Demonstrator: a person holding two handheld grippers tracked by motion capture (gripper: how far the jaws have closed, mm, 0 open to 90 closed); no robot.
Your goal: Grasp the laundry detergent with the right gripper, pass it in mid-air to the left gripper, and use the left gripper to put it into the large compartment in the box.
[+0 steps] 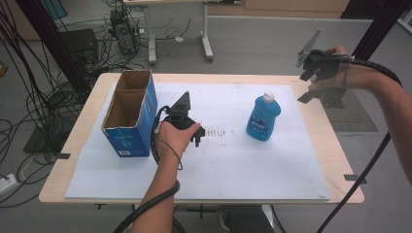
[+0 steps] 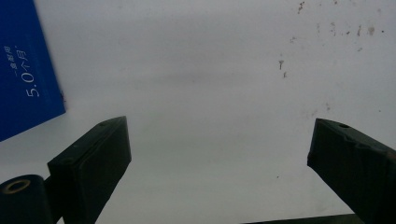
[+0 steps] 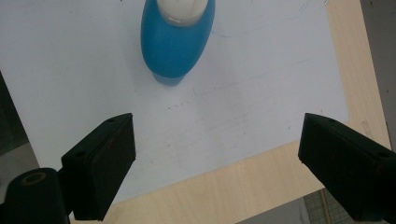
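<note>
Your left hand-held gripper (image 1: 197, 141) gapes empty beside the box (image 1: 130, 113); your right hand-held gripper (image 1: 307, 86) hangs open, empty, near the bottle (image 1: 263, 118).

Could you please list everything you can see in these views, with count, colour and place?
Open cardboard box with blue sides: one, blue outside and brown inside, standing at the left of the white mat, two compartments.
Blue plastic bottle with a white cap: one, blue, upright right of the mat's centre, apart from both grippers.
White mat: one, white with small dark marks near its middle, covering most of the table.
Wooden table: one, light wood.
Left gripper: one, black, low over the mat beside the box, jaws open with nothing between them.
Right gripper: one, black, raised above the table's far right corner, jaws open, nothing between them.
</note>
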